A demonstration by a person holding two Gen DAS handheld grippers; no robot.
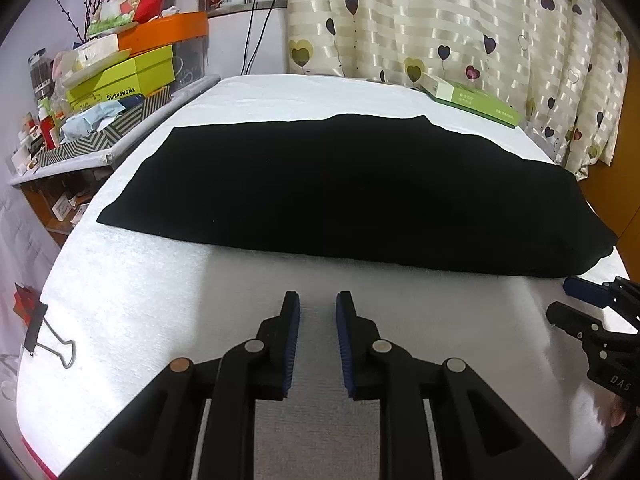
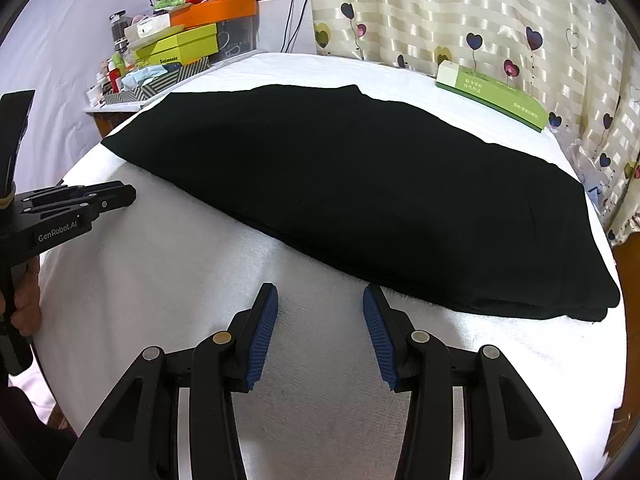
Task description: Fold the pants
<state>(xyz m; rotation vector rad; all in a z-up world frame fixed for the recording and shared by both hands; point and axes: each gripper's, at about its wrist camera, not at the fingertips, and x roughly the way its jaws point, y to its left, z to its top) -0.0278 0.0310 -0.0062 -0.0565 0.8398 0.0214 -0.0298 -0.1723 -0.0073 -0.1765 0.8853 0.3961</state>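
Black hand-held grippers (image 1: 318,300) (image 2: 320,294) parted, level, empty.

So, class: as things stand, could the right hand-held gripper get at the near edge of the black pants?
Probably yes. The right hand-held gripper is open, facing the pants, and only bare white tablecloth lies between its fingertips and the near edge.

We see the pants (image 1: 352,188) lying flat across the middle of the table (image 1: 132,300), stretching left to right. Behind them, at the far right corner, a flat box (image 1: 472,100) lies on the table. Both grippers hover over the near edge, before the pants: the left gripper (image 1: 318,300) left of the right gripper (image 2: 320,294). A cluttered shelf (image 1: 100,92) stands beyond the table's left side.
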